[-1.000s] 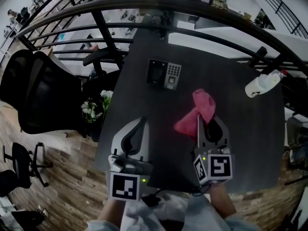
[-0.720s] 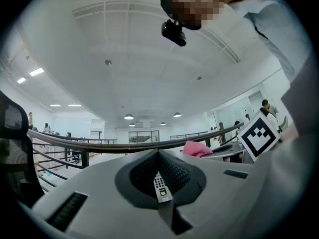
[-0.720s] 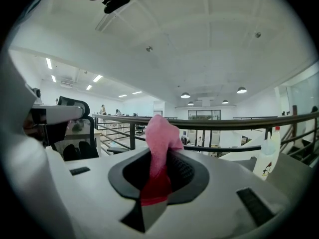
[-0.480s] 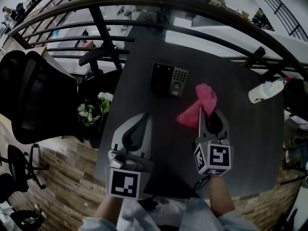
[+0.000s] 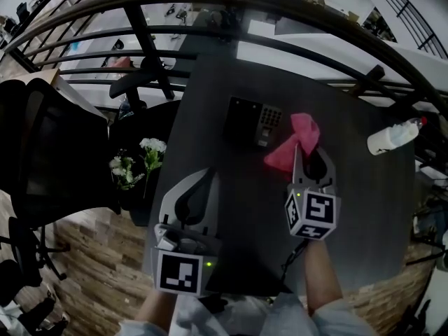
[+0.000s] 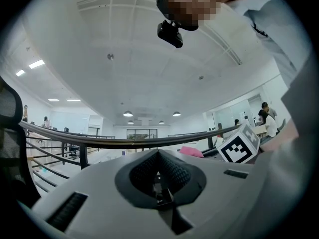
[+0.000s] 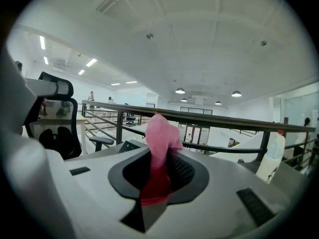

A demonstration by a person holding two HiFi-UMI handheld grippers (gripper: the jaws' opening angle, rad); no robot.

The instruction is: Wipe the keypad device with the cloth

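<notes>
We note the cloth point(image 5: 299, 137) as soft, matt pink fabric; table point(image 5: 364, 187) dark, matt; keypad device point(image 5: 253, 121) seemingly black plastic; floor point(image 5: 91, 271) wood planks; right gripper point(image 7: 158, 169) shell smooth grey plastic.

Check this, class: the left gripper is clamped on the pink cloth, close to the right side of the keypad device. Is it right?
No: the right gripper is clamped on the pink cloth, as the right gripper view shows; the left gripper is shut on nothing. The rest holds: it is close to the right side of the keypad device.
</notes>
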